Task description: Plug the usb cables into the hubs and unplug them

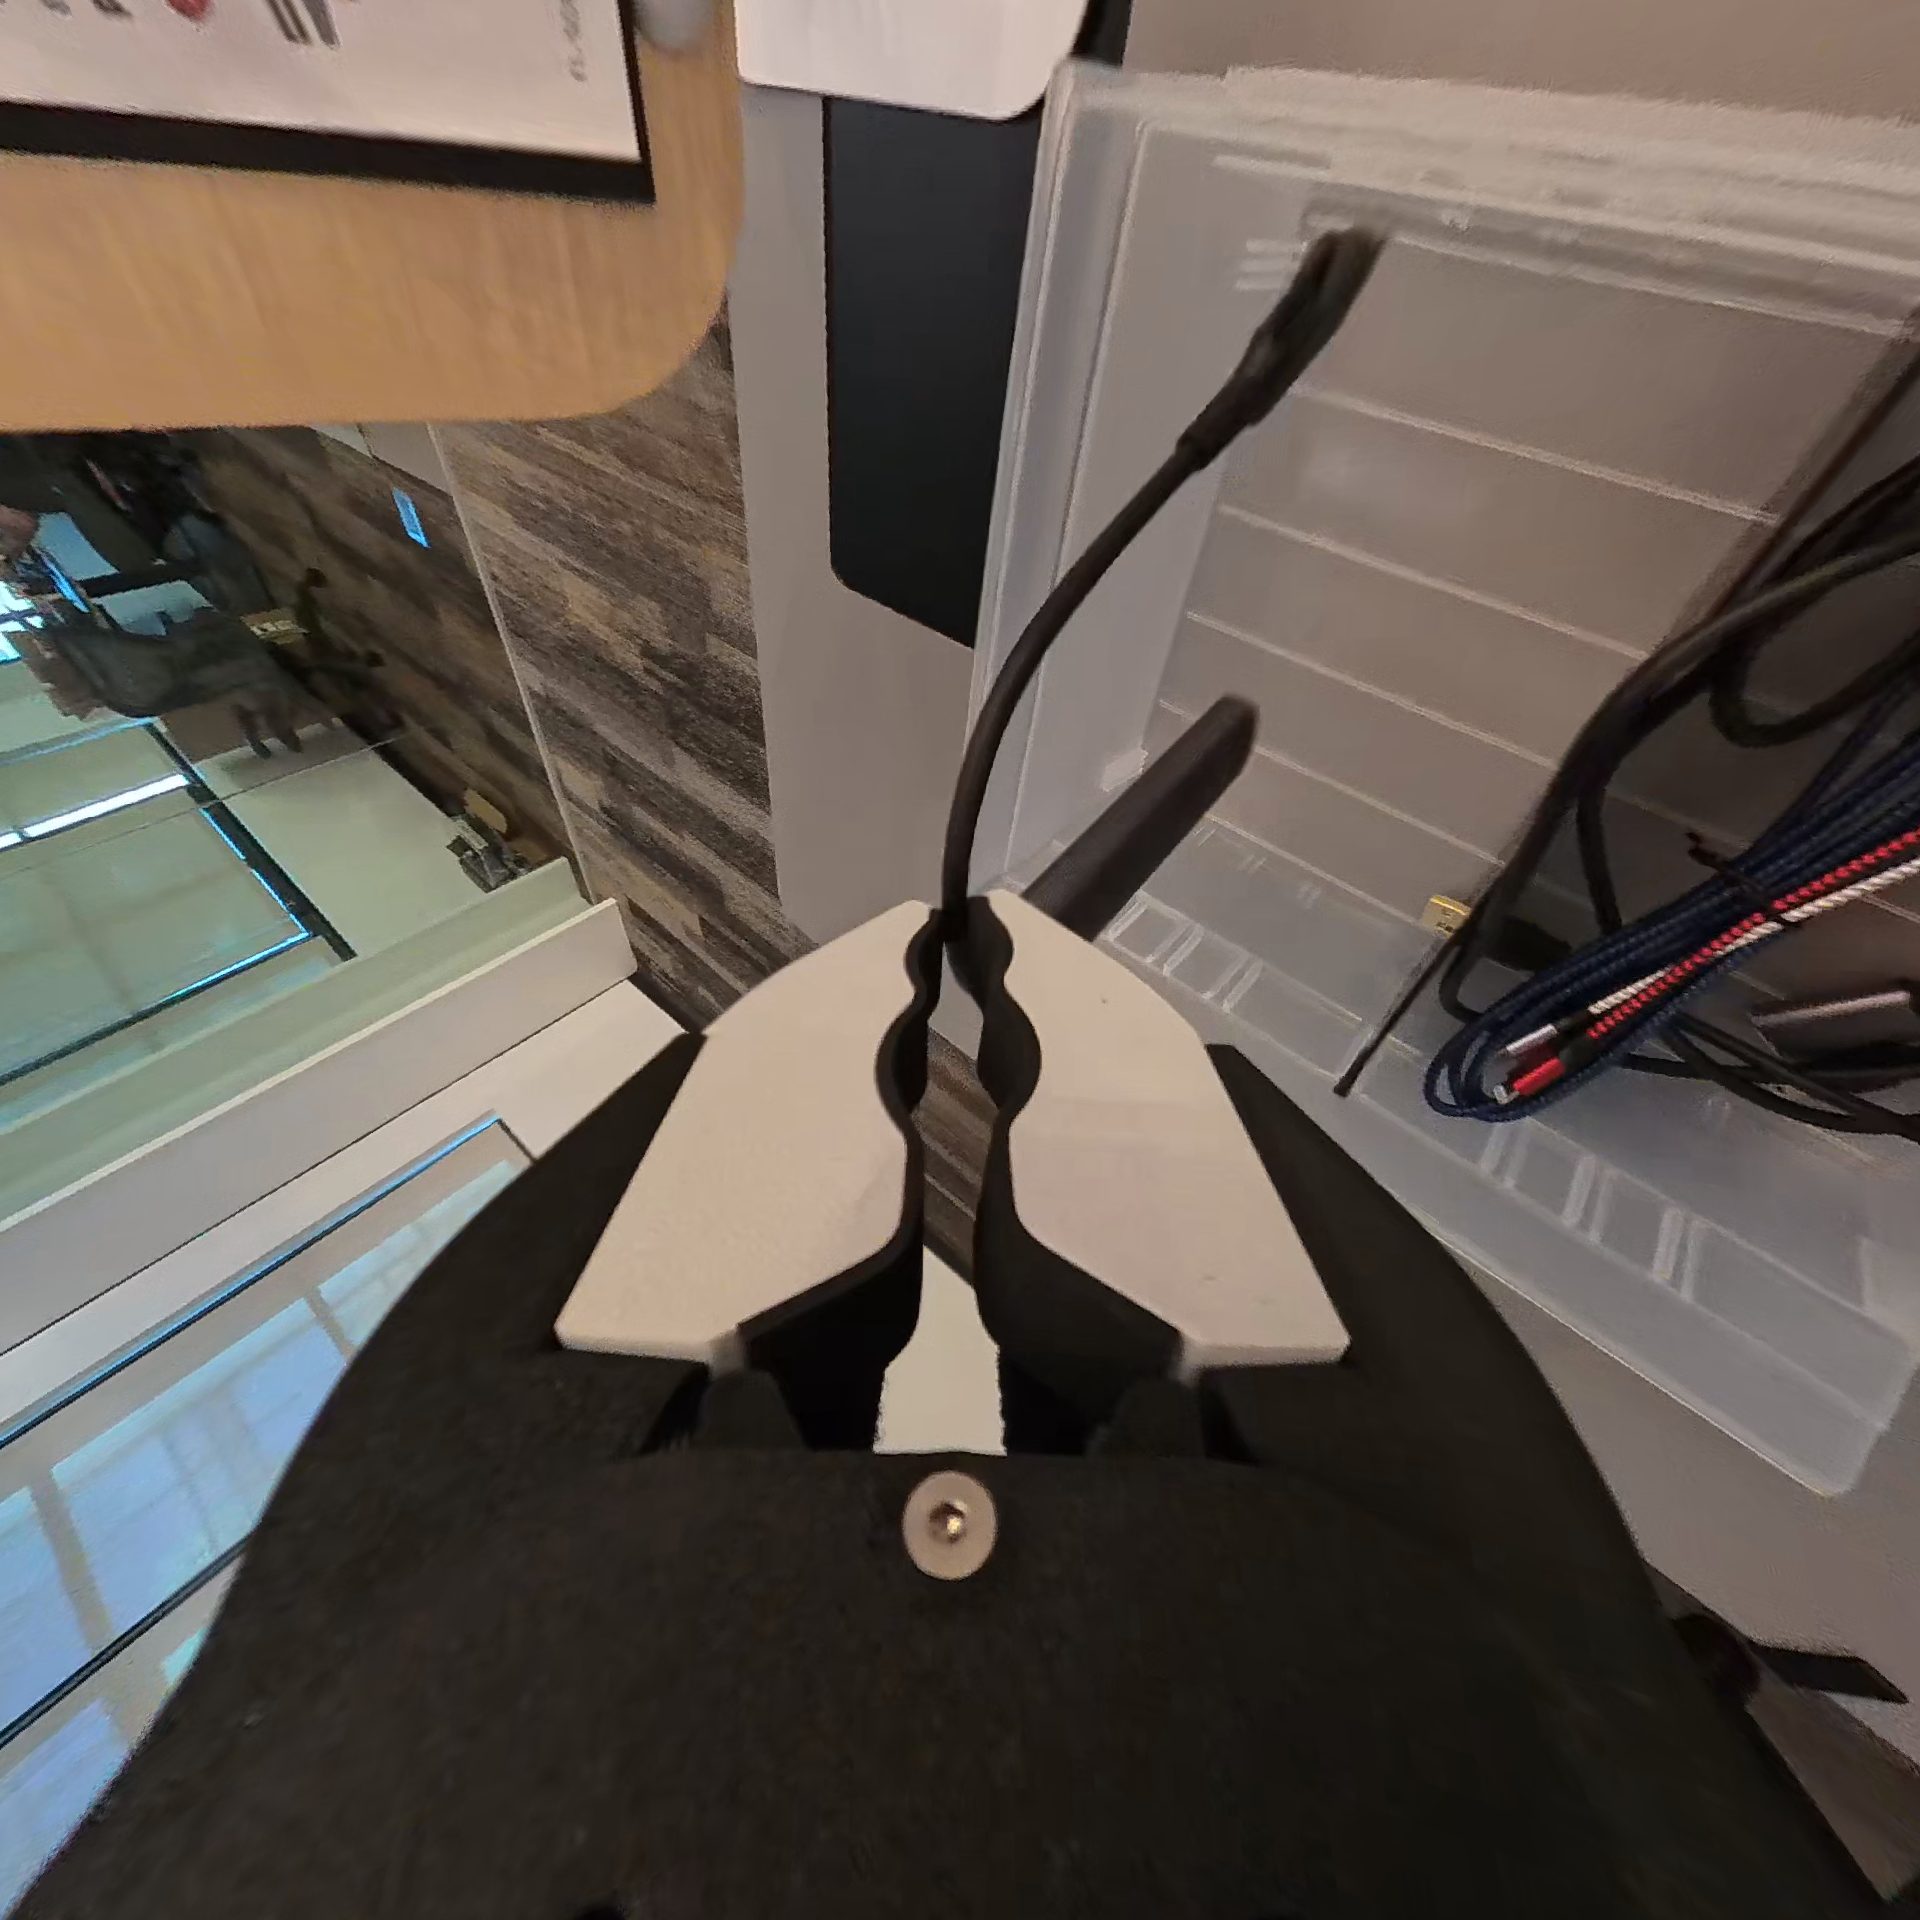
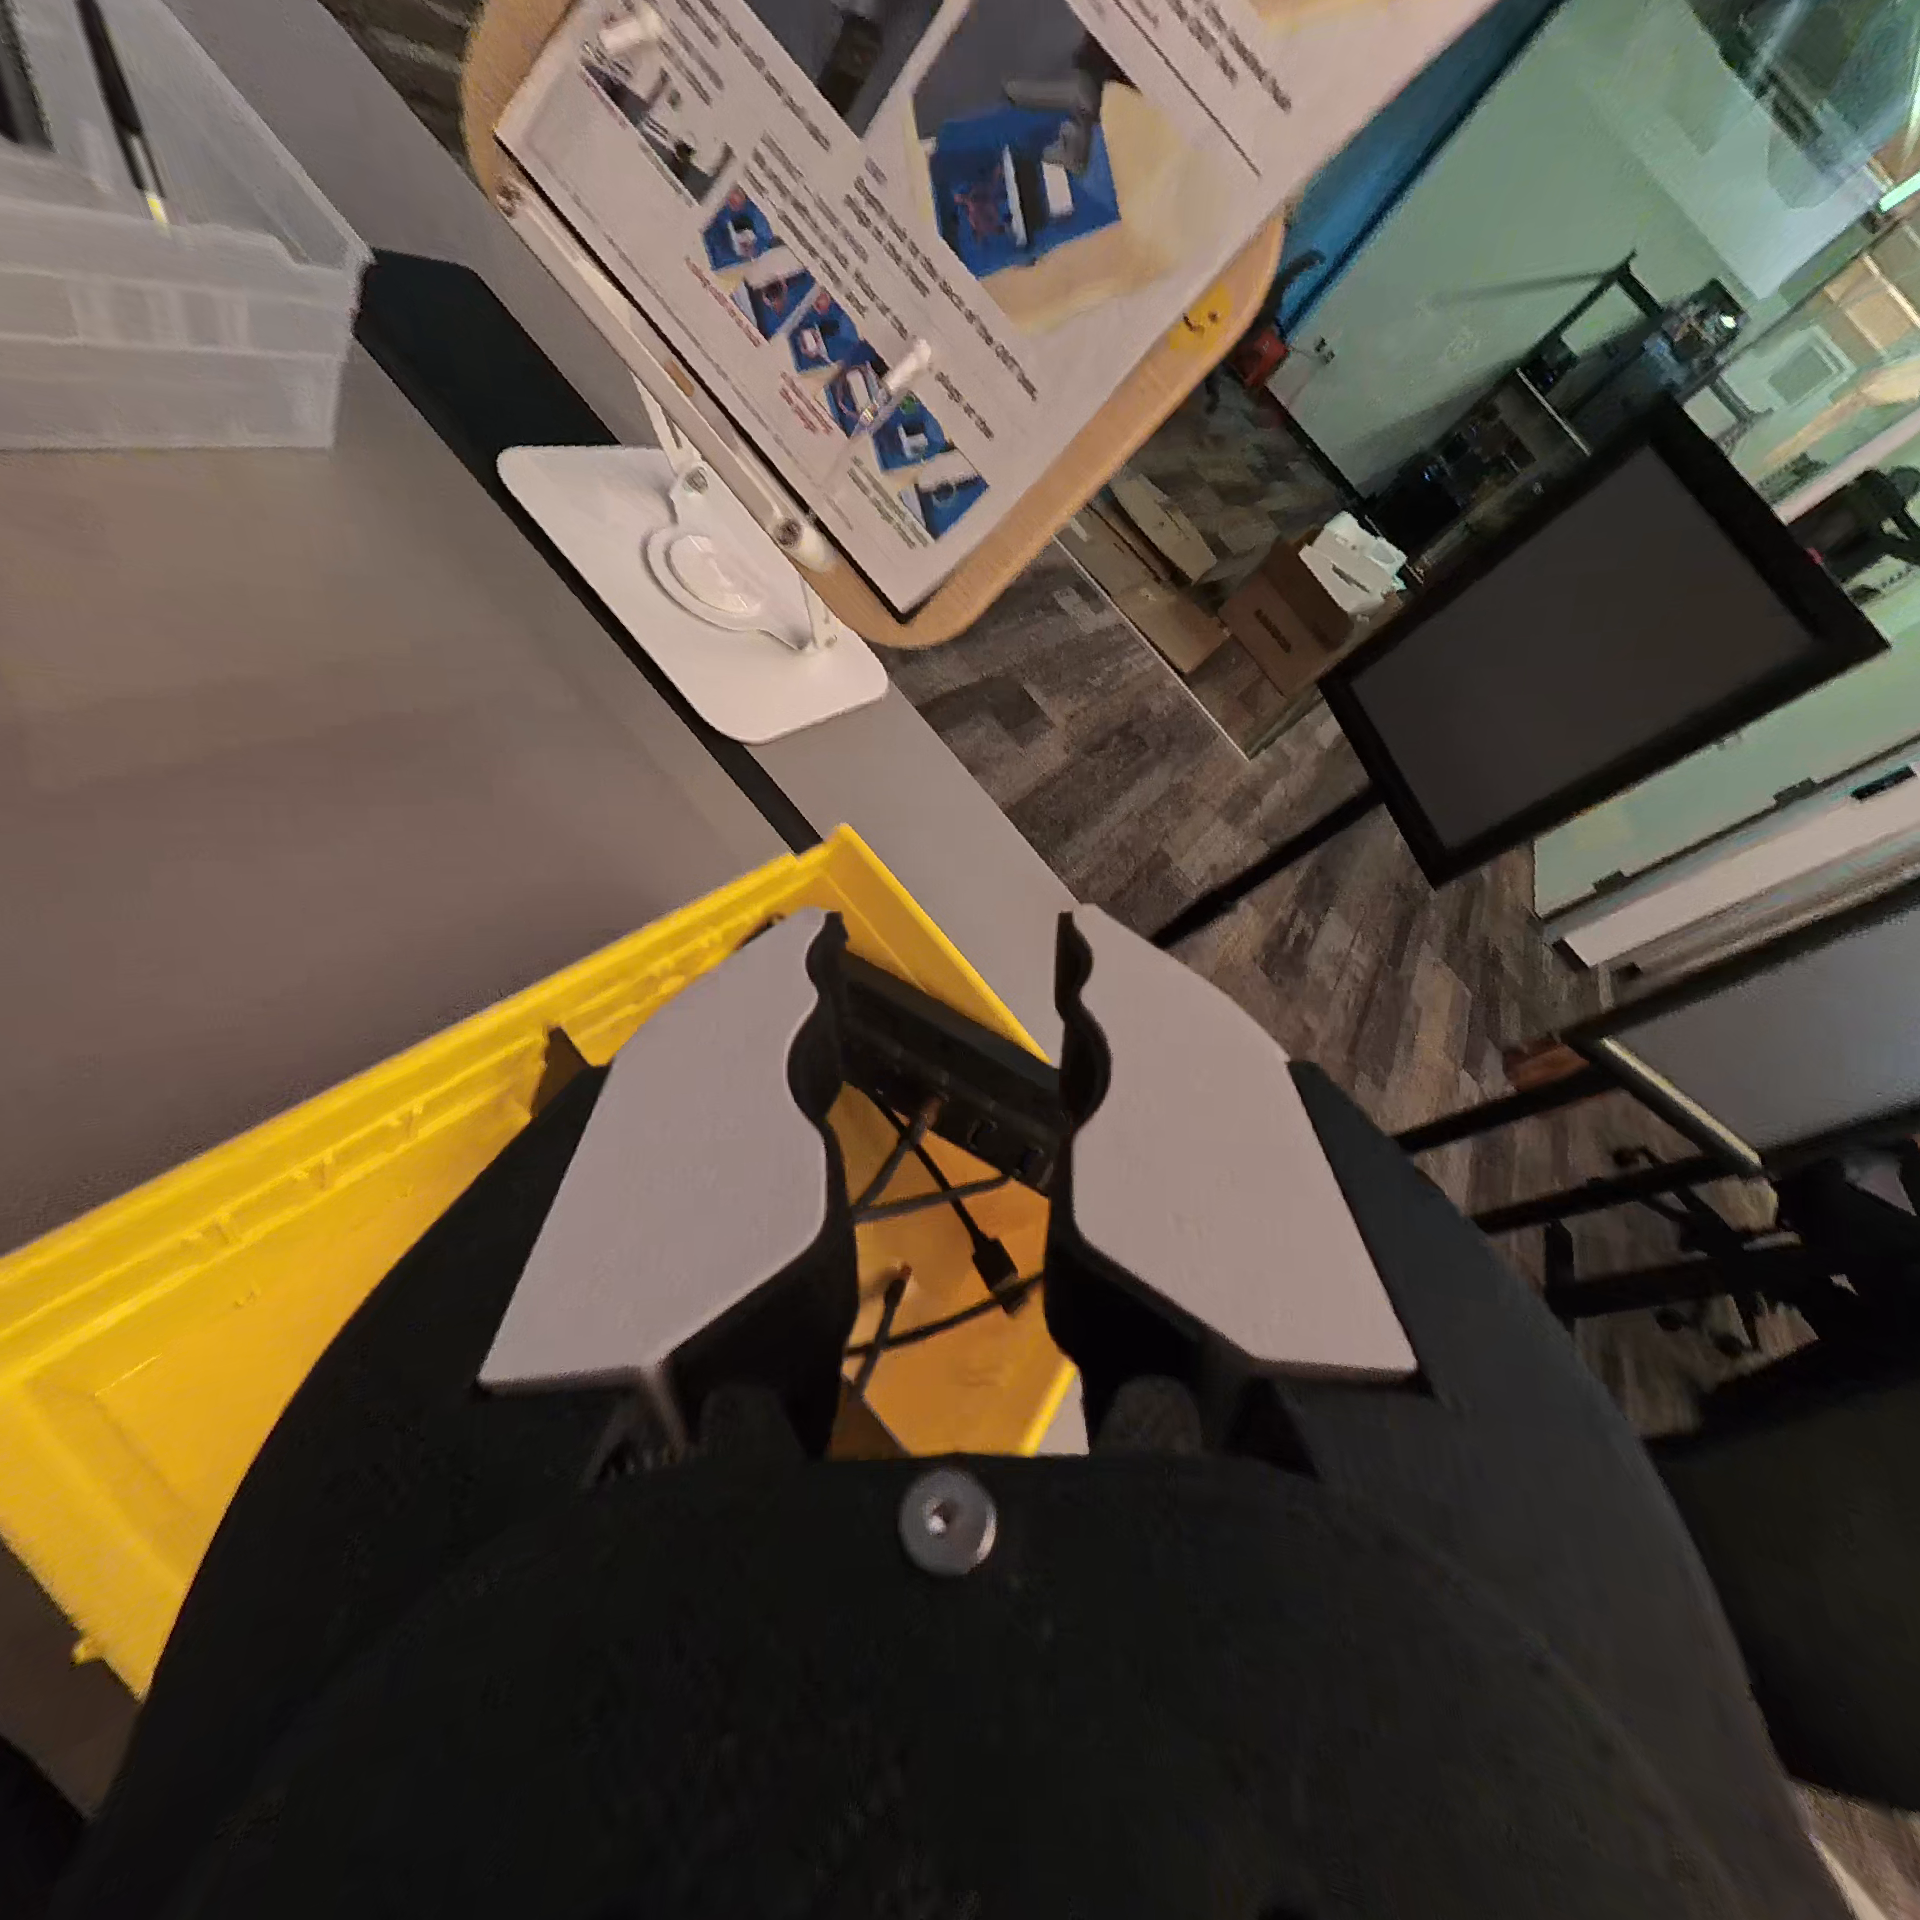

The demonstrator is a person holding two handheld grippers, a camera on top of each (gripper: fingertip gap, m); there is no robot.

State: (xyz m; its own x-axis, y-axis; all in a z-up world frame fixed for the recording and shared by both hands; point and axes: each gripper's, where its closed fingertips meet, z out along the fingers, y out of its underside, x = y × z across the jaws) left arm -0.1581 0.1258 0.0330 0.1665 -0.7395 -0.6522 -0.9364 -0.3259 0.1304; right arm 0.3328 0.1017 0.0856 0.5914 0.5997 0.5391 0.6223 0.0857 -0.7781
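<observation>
2 grippers show. Left gripper (image 1: 954,914) pinches a black cable (image 1: 1049,644) at its fingertips, the plug end raised before a clear bin (image 1: 1558,1226). Right gripper (image 2: 940,940), fingers wide, hovers over a black hub (image 2: 956,1070) in a yellow bin (image 2: 260,1299).

Black cable (image 1: 1049,644), clear bin (image 1: 1558,1226), navy and red-white braided cords (image 1: 1704,935), yellow bin (image 2: 312,1226), black hub (image 2: 935,1049).
</observation>
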